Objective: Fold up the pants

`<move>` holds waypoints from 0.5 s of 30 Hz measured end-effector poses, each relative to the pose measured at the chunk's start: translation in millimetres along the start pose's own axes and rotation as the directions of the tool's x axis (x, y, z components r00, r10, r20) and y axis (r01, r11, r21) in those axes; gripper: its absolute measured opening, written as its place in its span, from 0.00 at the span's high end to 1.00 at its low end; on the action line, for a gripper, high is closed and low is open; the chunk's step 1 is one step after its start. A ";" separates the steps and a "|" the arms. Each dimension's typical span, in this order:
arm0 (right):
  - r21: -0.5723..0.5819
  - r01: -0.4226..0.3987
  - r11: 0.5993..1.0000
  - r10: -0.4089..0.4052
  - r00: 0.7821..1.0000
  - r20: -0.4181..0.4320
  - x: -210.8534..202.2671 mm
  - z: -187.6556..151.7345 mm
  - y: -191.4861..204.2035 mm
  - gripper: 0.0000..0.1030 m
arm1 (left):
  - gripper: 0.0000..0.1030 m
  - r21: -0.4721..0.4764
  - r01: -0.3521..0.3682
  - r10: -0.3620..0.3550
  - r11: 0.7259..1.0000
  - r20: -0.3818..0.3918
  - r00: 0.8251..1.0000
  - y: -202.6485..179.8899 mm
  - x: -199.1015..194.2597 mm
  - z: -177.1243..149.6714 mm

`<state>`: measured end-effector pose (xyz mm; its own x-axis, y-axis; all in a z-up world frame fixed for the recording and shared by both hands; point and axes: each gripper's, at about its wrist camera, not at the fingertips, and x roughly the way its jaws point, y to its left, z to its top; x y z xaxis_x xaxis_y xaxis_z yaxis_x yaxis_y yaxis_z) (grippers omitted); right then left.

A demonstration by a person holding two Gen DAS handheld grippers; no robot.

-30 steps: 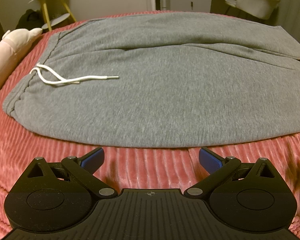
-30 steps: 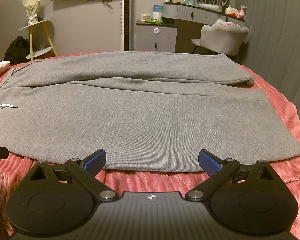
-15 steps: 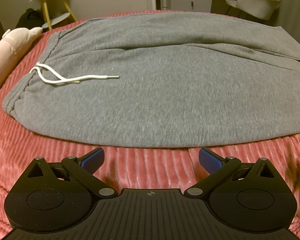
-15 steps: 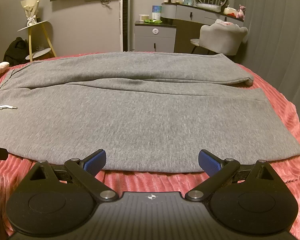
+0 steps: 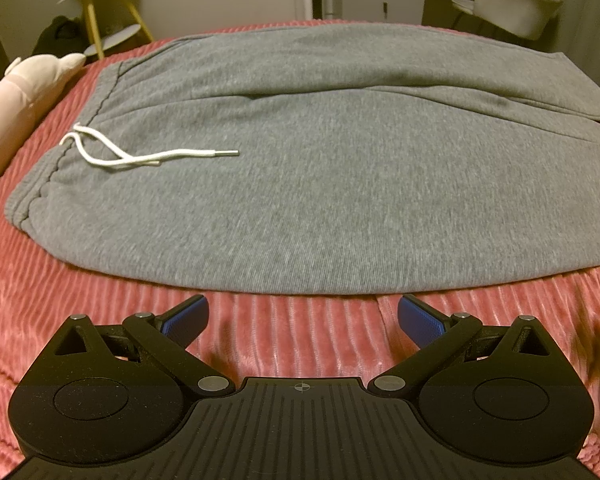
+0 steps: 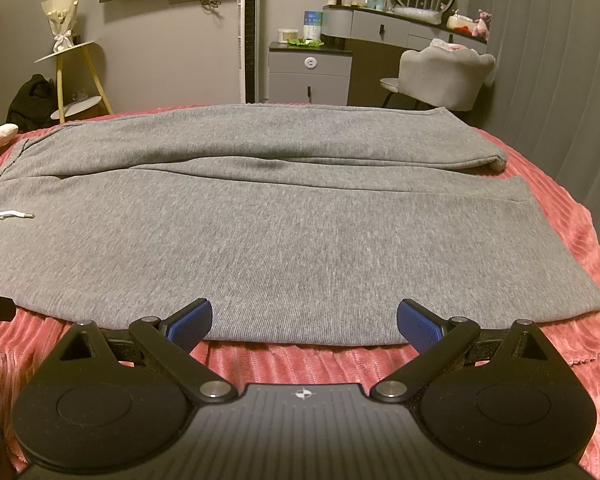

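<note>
Grey sweatpants (image 5: pixel 320 184) (image 6: pixel 284 232) lie flat across a pink ribbed bedspread (image 5: pixel 292 344), waistband to the left, leg cuffs to the right. A white drawstring (image 5: pixel 140 154) (image 6: pixel 4 213) rests on the fabric by the waistband. The far leg overlaps the near one along a long crease. My left gripper (image 5: pixel 302 316) is open, hovering over bare bedspread just short of the pants' near edge. My right gripper (image 6: pixel 304 320) is open too, its blue pads (image 6: pixel 190 322) level with the near hem of the front leg, holding nothing.
A pale plush toy (image 5: pixel 28 92) lies at the bed's left edge. Beyond the bed stand a yellow-legged side table (image 6: pixel 78 80), a grey cabinet (image 6: pixel 310 74), a dresser with bottles and a padded chair (image 6: pixel 444 74). Curtains hang at the right.
Both grippers have stayed open and almost still; the right view has crept slightly closer to the pants' near hem.
</note>
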<state>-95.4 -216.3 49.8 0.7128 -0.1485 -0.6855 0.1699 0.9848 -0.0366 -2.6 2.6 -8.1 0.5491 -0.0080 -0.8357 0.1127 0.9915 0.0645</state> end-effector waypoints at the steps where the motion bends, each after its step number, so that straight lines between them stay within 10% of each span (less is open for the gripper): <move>1: 0.000 -0.001 1.000 0.001 1.000 0.000 0.0 0.0 -0.1 0.04 | 0.00 0.000 0.000 0.000 1.000 0.000 1.000 -0.5 -0.2 -0.4; 15: 0.009 0.000 1.000 0.000 1.000 0.003 0.3 1.1 -2.3 0.04 | 0.00 -0.007 0.004 -0.004 1.000 -0.004 1.000 0.5 -1.5 0.1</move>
<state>-94.8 -218.7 50.5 0.7147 -0.1490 -0.6833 0.1761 0.9839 -0.0304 -3.3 3.1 -6.7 0.5456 -0.0112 -0.8380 0.1092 0.9923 0.0578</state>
